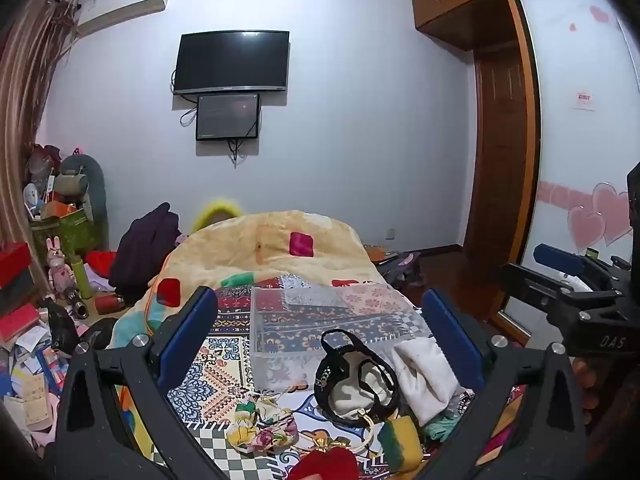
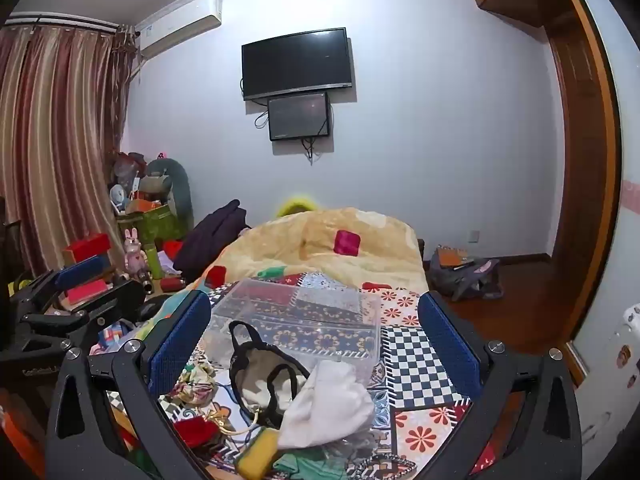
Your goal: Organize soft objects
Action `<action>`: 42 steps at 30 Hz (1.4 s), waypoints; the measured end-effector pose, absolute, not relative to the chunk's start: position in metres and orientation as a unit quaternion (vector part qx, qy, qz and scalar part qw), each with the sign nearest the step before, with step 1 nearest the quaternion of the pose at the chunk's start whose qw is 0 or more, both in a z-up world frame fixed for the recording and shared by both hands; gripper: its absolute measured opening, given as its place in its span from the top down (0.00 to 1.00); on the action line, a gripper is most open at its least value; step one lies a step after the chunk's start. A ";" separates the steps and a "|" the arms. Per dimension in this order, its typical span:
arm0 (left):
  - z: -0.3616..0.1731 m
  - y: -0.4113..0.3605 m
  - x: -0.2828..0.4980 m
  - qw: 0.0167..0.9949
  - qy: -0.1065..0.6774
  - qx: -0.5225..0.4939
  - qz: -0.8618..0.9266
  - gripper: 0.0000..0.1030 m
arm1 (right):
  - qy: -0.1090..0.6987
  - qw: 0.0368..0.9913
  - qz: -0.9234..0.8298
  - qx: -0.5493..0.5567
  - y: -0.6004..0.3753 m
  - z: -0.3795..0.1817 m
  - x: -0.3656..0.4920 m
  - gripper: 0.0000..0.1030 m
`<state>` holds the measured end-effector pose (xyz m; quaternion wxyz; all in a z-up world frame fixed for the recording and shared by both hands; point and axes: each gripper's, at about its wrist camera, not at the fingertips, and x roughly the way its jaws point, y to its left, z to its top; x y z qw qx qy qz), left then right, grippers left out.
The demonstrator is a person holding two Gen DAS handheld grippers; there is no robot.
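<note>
- Across the lower middle of both views, a heap of soft things lies on the bed's patterned quilt (image 1: pixel 224 364), just in front of a clear plastic box (image 1: pixel 320 320) that sits on the same cover.
- The left tool (image 1: pixel 320 344) is spread wide, its blue pads (image 1: pixel 186 336) well apart at either side of the frame, with nothing between them; it hangs above the heap.
- The right tool (image 2: pixel 316 344) is likewise wide open and holds nothing; its pads (image 2: pixel 448 340) frame the box and the heap from a little further right.
- A cream pouch with black handles (image 1: pixel 356 384) lies at the centre of the heap, touching the near wall of the box in the right wrist view.
- A white cloth (image 1: pixel 424 376) rests against the pouch's right side.
- A floral scrunchie (image 1: pixel 260 424) lies to the left of the pouch, apart from the box.
- A yellow-and-green sponge (image 1: pixel 400 440) and a red fabric piece (image 1: pixel 324 466) sit at the bottom edge.
- A teal cloth (image 2: pixel 308 464) shows under the white cloth, low in the frame.
- A yellow duvet (image 1: pixel 272 248) is bunched behind the box.
- In the upper middle, a television (image 1: pixel 232 62) hangs on the wall.
</note>
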<state>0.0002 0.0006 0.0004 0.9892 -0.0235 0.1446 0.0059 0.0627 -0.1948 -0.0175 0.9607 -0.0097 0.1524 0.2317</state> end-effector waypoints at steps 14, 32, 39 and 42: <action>0.003 -0.002 -0.001 0.991 0.133 -0.021 -0.010 0.00 | 0.153 0.959 0.238 -0.007 -0.193 -0.016 0.063 0.00; 0.000 -0.001 0.000 0.990 0.135 -0.024 -0.010 0.00 | 0.149 0.959 0.242 -0.001 -0.193 -0.017 0.062 0.00; 0.001 -0.001 0.001 0.990 0.136 -0.024 -0.009 0.00 | 0.147 0.959 0.244 0.002 -0.194 -0.016 0.060 0.00; 0.000 -0.001 0.001 0.990 0.136 -0.025 -0.009 0.00 | 0.148 0.959 0.244 0.002 -0.194 -0.016 0.060 0.00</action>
